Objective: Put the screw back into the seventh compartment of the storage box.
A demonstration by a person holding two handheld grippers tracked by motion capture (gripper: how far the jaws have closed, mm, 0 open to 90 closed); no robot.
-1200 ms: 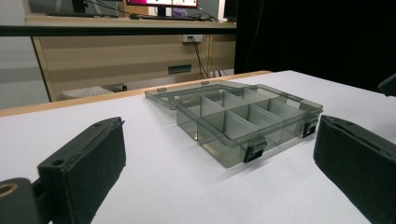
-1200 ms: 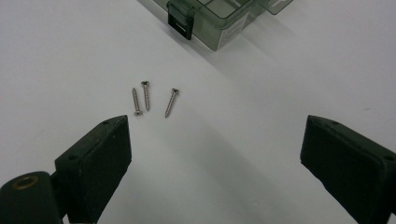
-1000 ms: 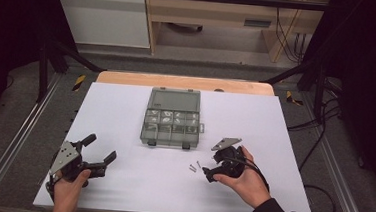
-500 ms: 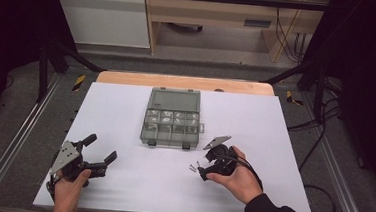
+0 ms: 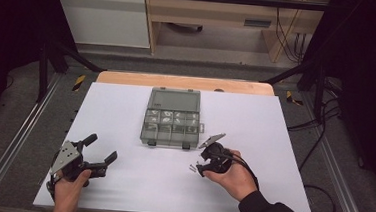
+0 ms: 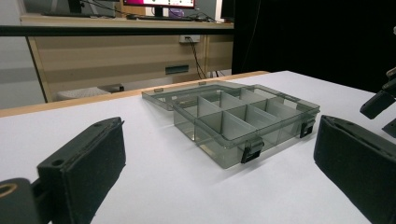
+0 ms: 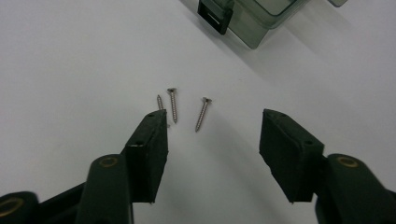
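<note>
Steel screws lie loose on the white table just before the open organiser box, the right gripper poised wide and empty over them, apparently needing to close on one.

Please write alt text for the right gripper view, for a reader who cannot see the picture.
The right gripper hangs open just above three small screws lying loose on the white table. Its one jaw partly covers one screw. A corner of the clear grey box with a black latch shows at the top edge.
</note>
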